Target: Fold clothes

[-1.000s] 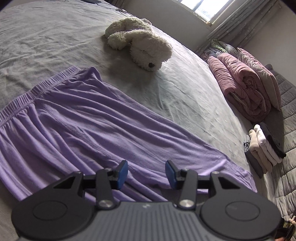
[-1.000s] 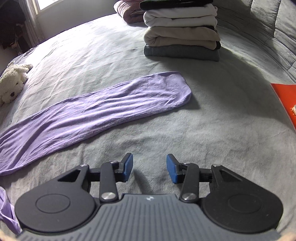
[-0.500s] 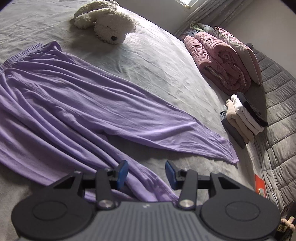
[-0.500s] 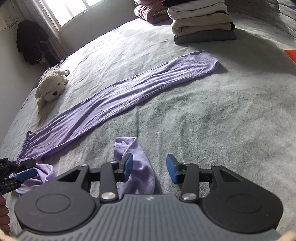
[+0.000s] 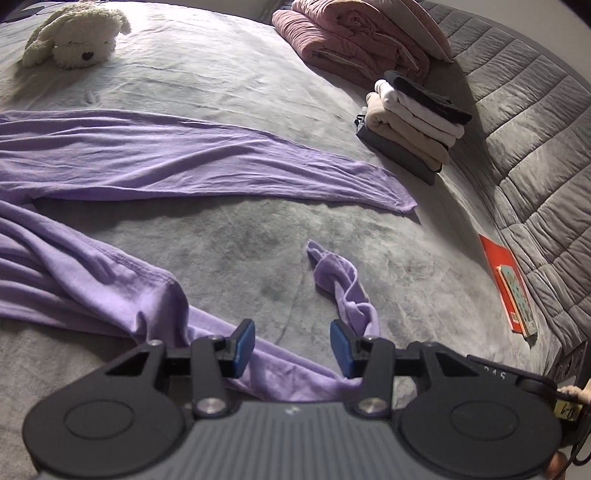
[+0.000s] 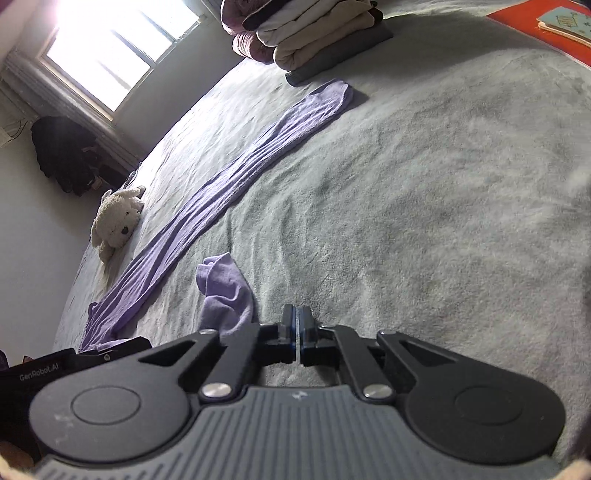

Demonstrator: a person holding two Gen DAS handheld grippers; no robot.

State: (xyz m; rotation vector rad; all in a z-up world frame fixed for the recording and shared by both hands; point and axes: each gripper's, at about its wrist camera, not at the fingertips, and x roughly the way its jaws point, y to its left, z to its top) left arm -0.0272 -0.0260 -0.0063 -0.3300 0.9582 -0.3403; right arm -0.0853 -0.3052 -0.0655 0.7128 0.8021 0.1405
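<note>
Purple trousers [image 5: 147, 162] are spread on the grey bed [image 5: 258, 88], unfolded. The far leg lies flat and long, and its cuff ends just short of the folded stack [image 5: 410, 125]. The near leg [image 5: 92, 280] is bunched and twisted; its cuff end [image 5: 340, 280] is curled up on the bed ahead of the left claw [image 5: 291, 345].

Left claw: released, fingers apart, hovering over the near leg fabric, nothing between the pads.

Right claw [image 6: 297, 338]: clenched, pads together. No purple cloth shows between the tips, so whether it pinches anything cannot be told. The near cuff [image 6: 225, 291] lies just to its left on the bed.

Handling judgement: thin jersey knit, light, limp, no stiffness at all. It drapes and wrinkles, it will sag from any single pinch point, and it drags on the fleecy bed cover instead of sliding. Not fragile.

Grip points: a hem or the waistband, where the fabric is doubled and holds a pinch. For the near leg that means the twisted cuff end, with a second hold further up the leg so it can be pulled straight. Mid-panel pinches would only bunch it more.

Also on the bed: plush dog [image 5: 74, 35], pink quilt [image 5: 354, 40], orange book [image 5: 509, 284].
</note>
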